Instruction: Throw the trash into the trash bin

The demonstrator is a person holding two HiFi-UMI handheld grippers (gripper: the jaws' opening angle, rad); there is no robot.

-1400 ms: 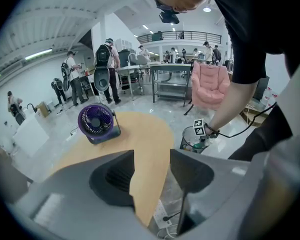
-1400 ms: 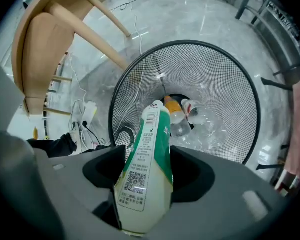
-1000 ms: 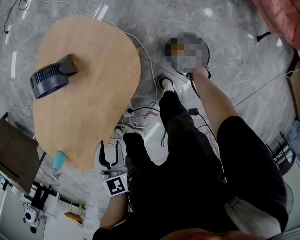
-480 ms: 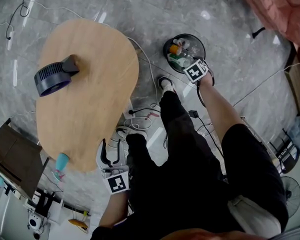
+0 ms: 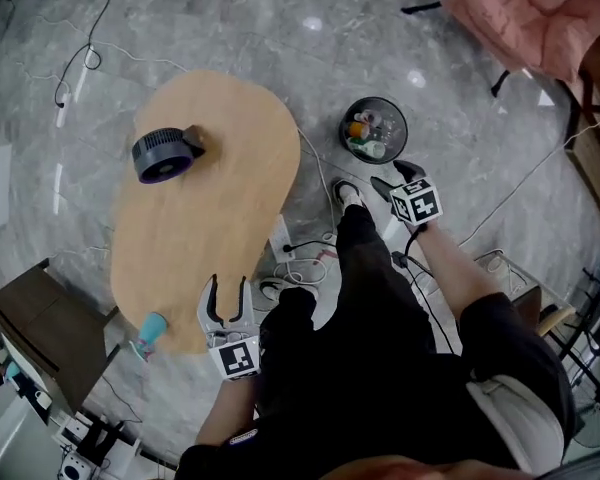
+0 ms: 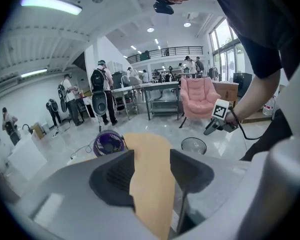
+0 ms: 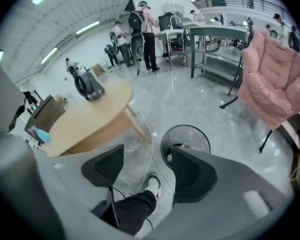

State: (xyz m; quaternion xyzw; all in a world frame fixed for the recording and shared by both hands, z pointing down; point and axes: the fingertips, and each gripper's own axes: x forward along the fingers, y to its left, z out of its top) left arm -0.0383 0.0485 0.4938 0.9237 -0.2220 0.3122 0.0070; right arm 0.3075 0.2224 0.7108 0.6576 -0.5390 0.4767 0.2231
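The round black trash bin (image 5: 374,128) stands on the grey floor beyond the table's right end, with coloured trash lying inside it. My right gripper (image 5: 395,177) hangs just short of the bin, open and empty. In the right gripper view the bin (image 7: 186,139) shows above my open right gripper (image 7: 145,171), with a shoe (image 7: 152,182) between the jaws. My left gripper (image 5: 227,297) is open over the near end of the wooden table (image 5: 210,218). Nothing sits in my left gripper (image 6: 151,164) in its own view either; only the tabletop (image 6: 149,189) shows through the gap.
A dark round fan (image 5: 164,156) lies on the table's far end. A teal cup (image 5: 152,329) sits by the table's near edge. Cables and a power strip (image 5: 280,243) lie on the floor by my feet. A pink armchair (image 5: 525,13) stands at the far right.
My right gripper has drawn back from over the bin toward my body. The head view has shifted, so the table and bin sit further right. The left gripper holds its place.
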